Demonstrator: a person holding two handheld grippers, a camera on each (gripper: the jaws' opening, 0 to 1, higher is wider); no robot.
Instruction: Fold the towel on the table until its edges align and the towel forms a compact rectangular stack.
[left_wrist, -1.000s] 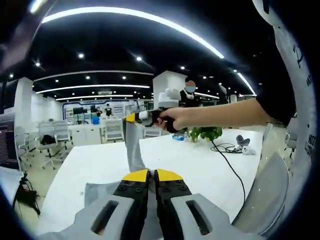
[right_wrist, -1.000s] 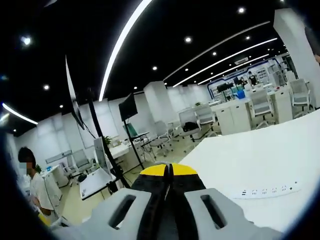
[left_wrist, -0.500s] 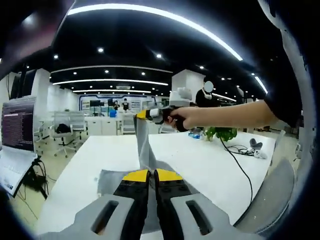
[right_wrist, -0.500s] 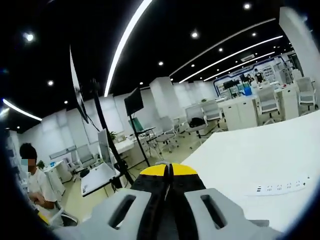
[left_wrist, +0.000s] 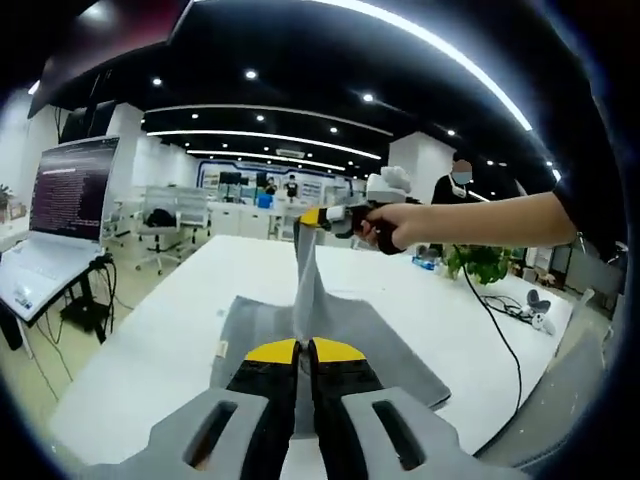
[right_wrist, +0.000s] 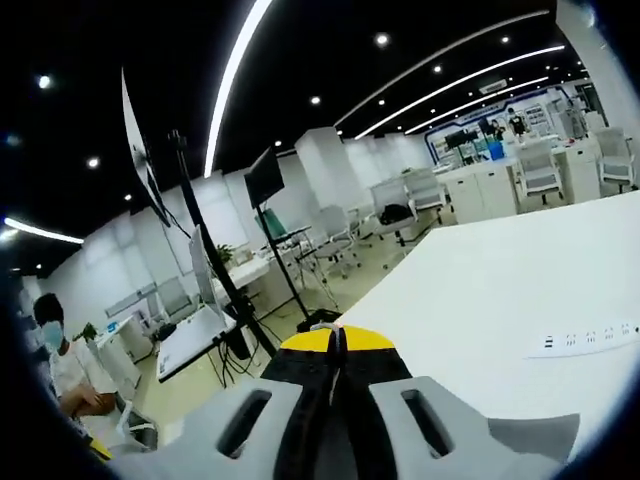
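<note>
While pinched, towel (left_wrist: 330, 330) spans both grippers.

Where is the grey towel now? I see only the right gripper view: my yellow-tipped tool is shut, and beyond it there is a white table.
Observer: In the left gripper view the grey cloth towel lies spread on the white table, with one corner lifted.
Operator: What lifts this corner?
Observer: The right tool, held in a hand, pinches it above the table. The cloth hangs from it as a narrow ridge.
Operator: And the left tool?
Observer: The left tool is shut on the towel's near edge, at the low end of that ridge.
</note>
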